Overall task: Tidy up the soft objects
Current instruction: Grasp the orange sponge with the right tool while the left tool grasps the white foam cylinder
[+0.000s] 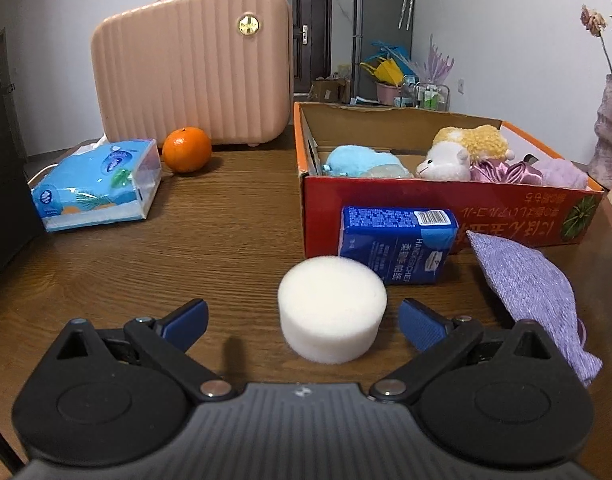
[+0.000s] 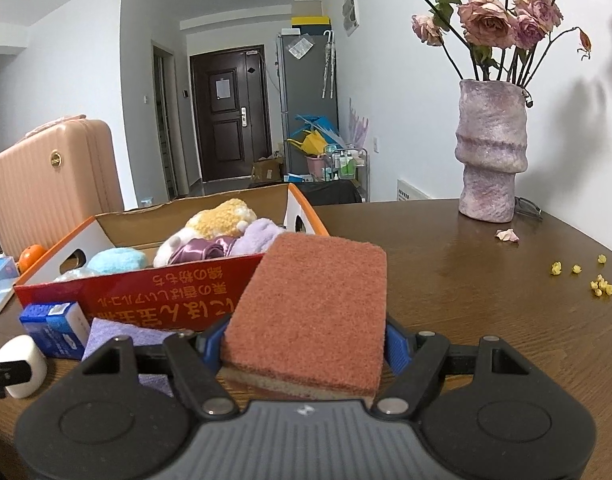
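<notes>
A round white sponge (image 1: 332,314) stands on the wooden table between the open blue fingers of my left gripper (image 1: 304,322), which do not touch it. My right gripper (image 2: 304,344) is shut on a reddish-brown scouring sponge (image 2: 314,312), held above the table by the red cardboard box (image 2: 166,300). The box (image 1: 426,204) holds a blue plush (image 1: 362,160), a white and yellow toy sheep (image 1: 462,152), and purple soft items (image 1: 526,172). A purple knitted cloth (image 1: 534,296) and a blue handkerchief pack (image 1: 398,244) lie in front of the box. The white sponge also shows in the right wrist view (image 2: 22,364).
A pink suitcase (image 1: 194,68), an orange (image 1: 187,149) and a blue tissue pack (image 1: 98,184) stand at the back left. A vase of dried roses (image 2: 492,152) stands at the right, with yellow crumbs (image 2: 602,286) and a petal (image 2: 506,235) on the table near it.
</notes>
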